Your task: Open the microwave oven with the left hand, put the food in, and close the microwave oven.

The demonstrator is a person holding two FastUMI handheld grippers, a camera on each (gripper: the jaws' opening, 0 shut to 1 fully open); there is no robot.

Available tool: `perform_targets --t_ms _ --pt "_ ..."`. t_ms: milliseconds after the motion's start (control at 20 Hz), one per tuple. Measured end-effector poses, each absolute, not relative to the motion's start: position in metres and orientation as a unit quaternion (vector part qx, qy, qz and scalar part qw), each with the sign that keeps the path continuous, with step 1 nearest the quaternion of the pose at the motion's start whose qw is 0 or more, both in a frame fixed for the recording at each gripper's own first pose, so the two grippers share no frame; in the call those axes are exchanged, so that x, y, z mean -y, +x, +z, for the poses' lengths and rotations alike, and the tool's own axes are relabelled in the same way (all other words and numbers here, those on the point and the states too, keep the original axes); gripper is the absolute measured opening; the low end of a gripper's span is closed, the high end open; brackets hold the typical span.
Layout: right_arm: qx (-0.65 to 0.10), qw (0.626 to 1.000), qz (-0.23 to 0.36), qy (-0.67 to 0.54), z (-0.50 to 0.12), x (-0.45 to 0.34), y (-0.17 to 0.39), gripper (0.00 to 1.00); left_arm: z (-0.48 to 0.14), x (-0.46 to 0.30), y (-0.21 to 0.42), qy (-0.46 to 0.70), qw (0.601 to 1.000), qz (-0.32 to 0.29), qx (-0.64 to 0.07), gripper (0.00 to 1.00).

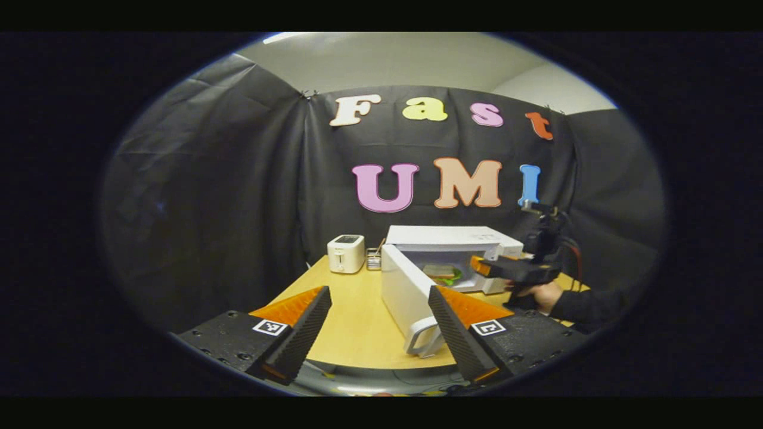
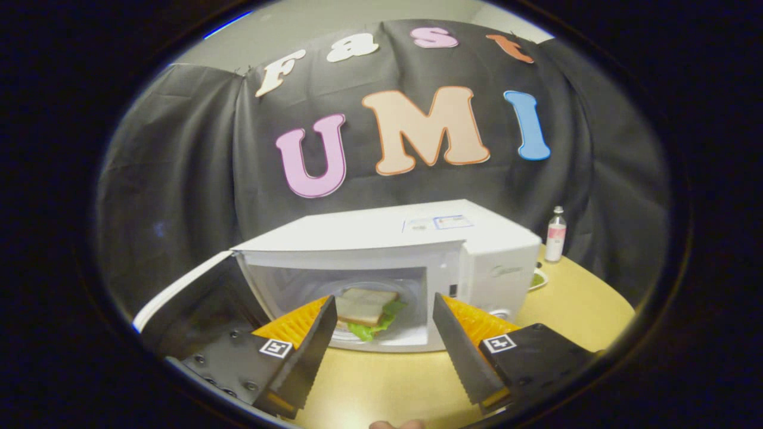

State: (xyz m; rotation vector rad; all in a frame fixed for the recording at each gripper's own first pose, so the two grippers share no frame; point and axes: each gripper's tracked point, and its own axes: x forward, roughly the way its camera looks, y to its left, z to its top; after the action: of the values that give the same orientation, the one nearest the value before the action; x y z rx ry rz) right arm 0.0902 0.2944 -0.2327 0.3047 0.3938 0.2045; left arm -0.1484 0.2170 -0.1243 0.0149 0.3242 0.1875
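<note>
- Door point(image 1: 408, 298): swung out toward left tongs point(image 1: 380, 325), handle point(image 1: 424, 339) just beside their right finger; edge-on, hinge far.
- Food point(image 2: 365, 311): inside oven point(image 2: 411, 262).
- Left tongs: apart, empty, nearer the door.
- Right tongs point(image 2: 381, 342): apart, empty, facing the cavity.

A white toaster point(image 1: 346, 253) stood at the far end of the wooden desk point(image 1: 357, 333). A small clear bottle point(image 2: 555, 234) stood near its far edge.

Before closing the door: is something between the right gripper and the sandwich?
No. In the right gripper view, bare tabletop separates the right gripper from the sandwich.
</note>
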Motion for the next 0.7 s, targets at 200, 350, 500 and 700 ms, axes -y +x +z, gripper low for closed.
perform_targets --t_ms 200,350,500,700 --pt "-0.179 0.967 0.097 0.152 -0.188 -0.251 0.060 0.92 -0.139 -0.220 -0.147 -0.001 0.984 0.086 -0.159 0.94" --pt "-0.168 0.969 0.097 0.156 -0.156 -0.227 0.039 0.92 -0.154 -0.224 -0.145 -0.021 0.984 0.079 -0.160 0.94" --pt "-0.152 0.974 0.086 0.146 -0.135 -0.198 0.024 0.99 -0.183 -0.232 -0.147 -0.028 0.980 0.080 -0.179 0.96" --pt "-0.160 0.978 0.067 0.117 -0.139 -0.169 0.006 0.99 -0.224 -0.236 -0.150 -0.032 0.972 0.070 -0.222 0.71"
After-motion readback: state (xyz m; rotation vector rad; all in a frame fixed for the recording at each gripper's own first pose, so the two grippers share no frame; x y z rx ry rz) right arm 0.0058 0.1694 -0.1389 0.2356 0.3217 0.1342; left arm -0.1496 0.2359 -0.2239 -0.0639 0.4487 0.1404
